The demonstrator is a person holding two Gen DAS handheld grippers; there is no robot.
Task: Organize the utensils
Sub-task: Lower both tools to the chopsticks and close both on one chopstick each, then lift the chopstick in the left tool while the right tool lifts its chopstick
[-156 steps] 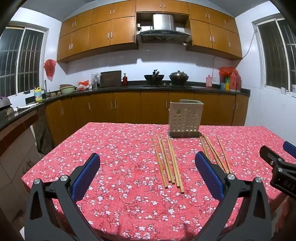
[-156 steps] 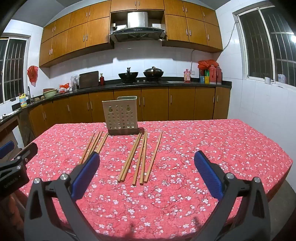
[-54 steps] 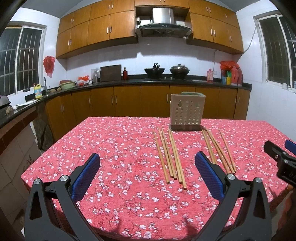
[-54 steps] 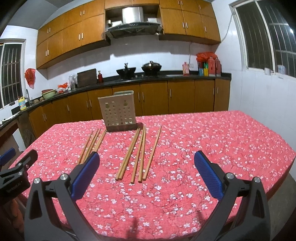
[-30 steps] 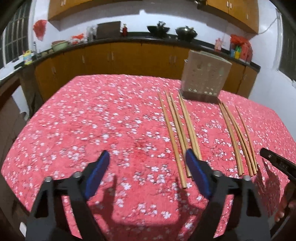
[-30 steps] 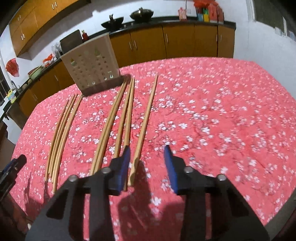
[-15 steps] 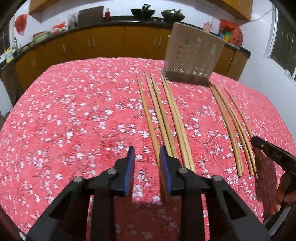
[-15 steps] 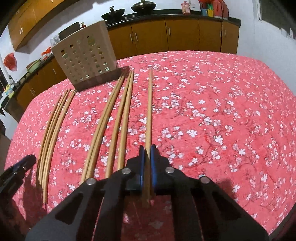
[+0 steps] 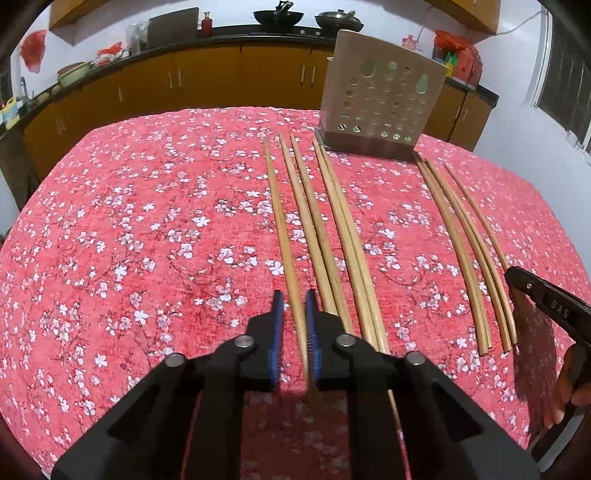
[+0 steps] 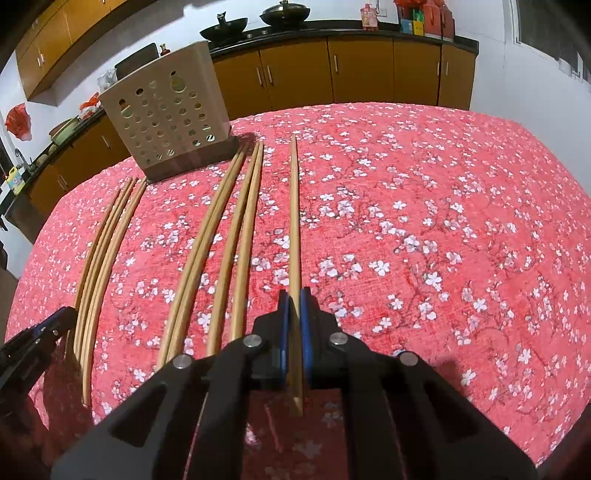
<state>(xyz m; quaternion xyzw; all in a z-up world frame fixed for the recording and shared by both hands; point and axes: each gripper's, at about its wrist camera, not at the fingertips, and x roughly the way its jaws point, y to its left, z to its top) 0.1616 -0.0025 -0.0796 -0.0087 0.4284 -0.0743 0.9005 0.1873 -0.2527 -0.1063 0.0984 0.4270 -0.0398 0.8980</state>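
Several wooden chopsticks lie in two groups on the red floral tablecloth (image 9: 147,240), in front of a beige perforated utensil holder (image 9: 380,99), also seen in the right wrist view (image 10: 166,110). My left gripper (image 9: 294,306) is nearly closed around the near end of the leftmost chopstick (image 9: 280,221); a small gap shows at its left pad. My right gripper (image 10: 294,302) is shut on the near end of the rightmost chopstick (image 10: 293,221). Both chopsticks still lie along the cloth. The right gripper also shows at the right edge of the left wrist view (image 9: 546,302).
A group of three chopsticks (image 9: 465,251) lies right of the middle group (image 9: 332,229). Kitchen counters with woks (image 9: 279,16) and bottles stand behind the table. The table edge runs close below both grippers.
Both grippers came down to the table and closed from wide open. The left has narrowed around the leftmost chopstick; the right stays clamped on the rightmost one.
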